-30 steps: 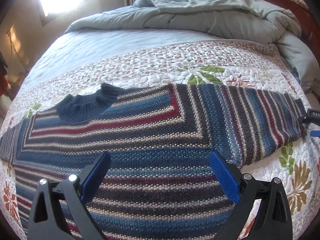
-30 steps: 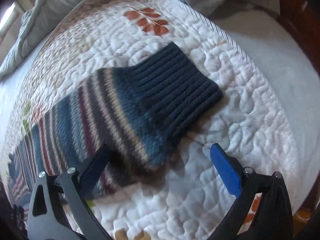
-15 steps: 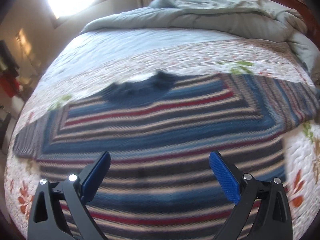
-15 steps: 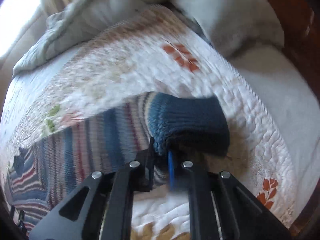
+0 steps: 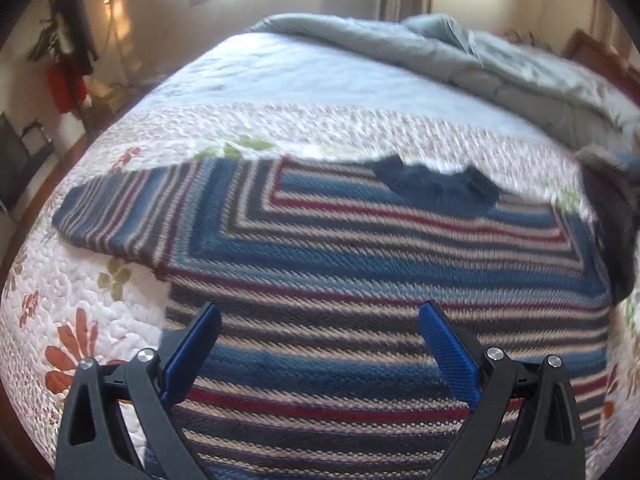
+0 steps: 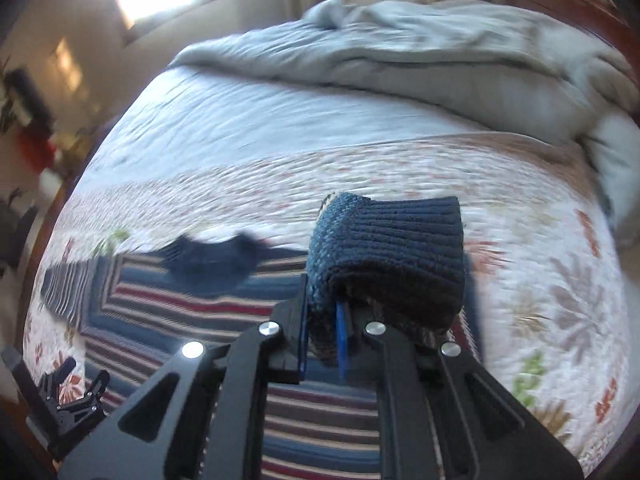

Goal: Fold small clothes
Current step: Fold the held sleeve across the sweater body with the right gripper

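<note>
Sunlit bedroom: on the floral quilt (image 5: 100, 320) lies the striped sweater (image 5: 360, 280), spread flat. Right gripper (image 6: 322, 340) pinches its sleeve cuff (image 6: 392, 256), lifted, likely to fold inward; left gripper (image 5: 320, 344) hovers, fingers wide.

Each gripper (image 5: 319, 354) (image 6: 322, 338) had 2 black triangular-cutout arms, blue ribbed pads (image 5: 448, 354) and silver screws (image 6: 269, 328).
</note>
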A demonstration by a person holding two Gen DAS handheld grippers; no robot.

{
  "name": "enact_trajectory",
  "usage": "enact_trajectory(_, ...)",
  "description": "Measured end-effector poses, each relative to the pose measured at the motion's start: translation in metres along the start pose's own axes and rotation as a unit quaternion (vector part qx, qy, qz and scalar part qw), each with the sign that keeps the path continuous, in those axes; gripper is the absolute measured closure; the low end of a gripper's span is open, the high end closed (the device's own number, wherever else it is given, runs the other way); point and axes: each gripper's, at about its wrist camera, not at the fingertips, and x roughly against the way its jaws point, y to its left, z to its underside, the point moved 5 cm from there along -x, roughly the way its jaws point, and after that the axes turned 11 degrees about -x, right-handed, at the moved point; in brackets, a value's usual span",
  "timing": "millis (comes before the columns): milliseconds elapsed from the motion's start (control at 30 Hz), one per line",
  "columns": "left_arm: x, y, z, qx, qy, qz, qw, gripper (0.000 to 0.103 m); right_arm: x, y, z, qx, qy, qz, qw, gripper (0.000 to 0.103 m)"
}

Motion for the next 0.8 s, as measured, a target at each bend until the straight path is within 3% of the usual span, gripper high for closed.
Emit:
enact_trajectory(267, -0.002, 0.023, 0.003, 0.027, 0.008, 0.018, 0.9994, 0.004, -0.063, 0.118, 0.042, 0.047, 0.059, -0.033, 0.997, 0.092)
enact_trajectory(367, -0.006, 0.025, 0.002, 0.022, 0.013, 0.013, 0.9996, 0.004, -0.089, 0.133, 0.064, 0.05, 0.106, -0.041, 0.992, 0.079)
enact_trajectory(400, -0.008, 0.025, 0.003, 0.021, 0.014, 0.011, 0.9996, 0.004, -0.093, 0.132, 0.069, 0.047, 0.115, -0.047, 0.991, 0.066)
enact_trajectory(500, -0.015, 0.027, 0.006, 0.024, 0.024, 0.006, 0.9994, 0.004, -0.089, 0.114, 0.071, 0.037, 0.11, -0.069, 0.991, 0.067)
enact_trajectory(600, -0.024, 0.02, 0.008, 0.022, 0.033, 0.013, 0.9992, 0.004, -0.079, 0.076, 0.064, 0.017, 0.093, -0.059, 0.994, 0.067)
enact_trajectory(733, -0.029, -0.016, -0.004, -0.008, 0.023, 0.036, 0.9991, 0.004, -0.069, -0.007, 0.056, -0.044, 0.08, -0.036, 0.995, 0.065)
enact_trajectory(800, -0.033, -0.04, -0.018, -0.04, 0.014, 0.015, 0.999, 0.004, -0.069, -0.044, 0.058, -0.071, 0.079, -0.029, 0.994, 0.065)
